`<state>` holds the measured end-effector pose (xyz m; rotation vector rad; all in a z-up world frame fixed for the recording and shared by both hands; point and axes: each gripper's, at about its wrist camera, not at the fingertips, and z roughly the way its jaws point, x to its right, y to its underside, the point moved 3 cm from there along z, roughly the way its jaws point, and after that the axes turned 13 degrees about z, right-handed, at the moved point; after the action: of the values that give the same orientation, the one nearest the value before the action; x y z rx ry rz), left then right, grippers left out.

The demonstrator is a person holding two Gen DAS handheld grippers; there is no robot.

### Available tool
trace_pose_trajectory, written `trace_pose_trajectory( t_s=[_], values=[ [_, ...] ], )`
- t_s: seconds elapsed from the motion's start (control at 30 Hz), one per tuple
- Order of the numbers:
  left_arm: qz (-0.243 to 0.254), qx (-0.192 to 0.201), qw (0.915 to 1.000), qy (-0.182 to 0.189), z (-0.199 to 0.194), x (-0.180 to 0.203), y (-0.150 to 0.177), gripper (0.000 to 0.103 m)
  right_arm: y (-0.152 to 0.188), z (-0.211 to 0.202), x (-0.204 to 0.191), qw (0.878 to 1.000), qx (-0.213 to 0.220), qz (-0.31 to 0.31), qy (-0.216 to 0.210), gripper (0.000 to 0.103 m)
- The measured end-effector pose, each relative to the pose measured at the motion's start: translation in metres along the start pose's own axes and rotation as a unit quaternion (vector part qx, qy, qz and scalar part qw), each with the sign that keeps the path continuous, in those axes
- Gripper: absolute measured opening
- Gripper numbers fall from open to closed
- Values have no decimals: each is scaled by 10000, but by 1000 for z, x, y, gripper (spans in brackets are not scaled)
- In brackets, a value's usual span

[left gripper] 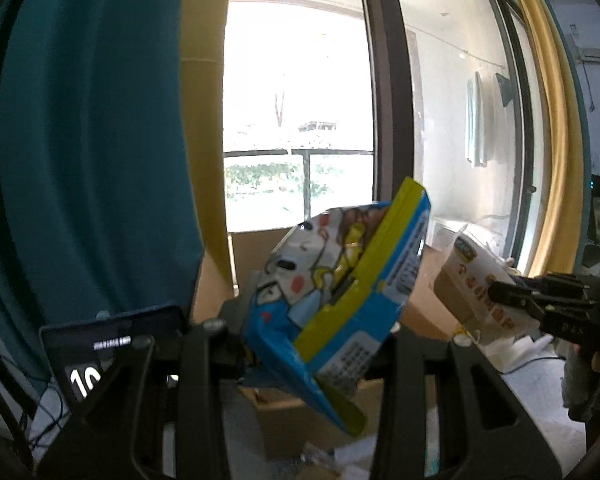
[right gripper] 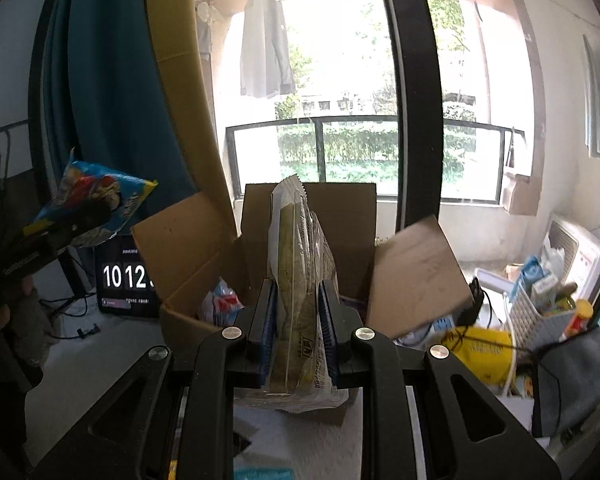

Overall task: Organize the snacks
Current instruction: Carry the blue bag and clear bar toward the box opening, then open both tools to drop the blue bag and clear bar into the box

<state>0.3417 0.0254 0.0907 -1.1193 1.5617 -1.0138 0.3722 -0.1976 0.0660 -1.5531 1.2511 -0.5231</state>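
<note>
Up in the air, the left gripper (left gripper: 320, 320) pinches a blue and yellow snack bag (left gripper: 340, 280) between narrowly set jaws, the bag tilting over an open cardboard box (left gripper: 284, 408). The right gripper (right gripper: 298, 320) is clamped nearly closed on a clear wrapped snack packet (right gripper: 300, 272), which stands upright between its blue pads (right gripper: 327, 328) in front of the same cardboard box (right gripper: 188, 248). More snack packets lie inside the box, and a clock display (right gripper: 126, 280) stands left of it.

The brown cardboard box (right gripper: 204, 280) stands open at the top, its raised flaps (right gripper: 416, 276) walling the sides. A red-and-white snack packet (right gripper: 220, 300) lies inside. A dark-framed glass door (right gripper: 412, 120) closes off the space behind.
</note>
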Motion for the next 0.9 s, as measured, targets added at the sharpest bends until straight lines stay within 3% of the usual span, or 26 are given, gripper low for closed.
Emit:
trace_pose_trajectory(
  t_s=[0.5, 0.63, 0.67, 0.7, 0.73, 0.83, 0.9],
  values=[
    [163, -554, 9981, -233, 126, -11, 1, 40, -39, 88, -13, 9996, 224, -12, -193, 23],
    [31, -670, 9972, -320, 144, -16, 1, 50, -45, 123, -15, 9999, 144, -59, -26, 23],
    [5, -708, 9968, -358, 147, -17, 1, 55, -45, 133, -15, 9999, 83, -57, 37, 23],
    [-26, -727, 9967, -367, 149, -18, 1, 69, -45, 145, -16, 9999, -43, -93, 119, 23],
    [-83, -717, 9968, -351, 149, -20, 1, 73, -44, 155, -17, 9996, -179, -140, 148, 24],
    [-110, -673, 9972, -318, 142, -19, -1, 73, -40, 170, -16, 9993, -330, -81, 144, 48],
    [-87, -646, 9973, -331, 137, -20, -1, 73, -38, 168, -15, 9991, -427, 20, -45, 51]
  ],
)
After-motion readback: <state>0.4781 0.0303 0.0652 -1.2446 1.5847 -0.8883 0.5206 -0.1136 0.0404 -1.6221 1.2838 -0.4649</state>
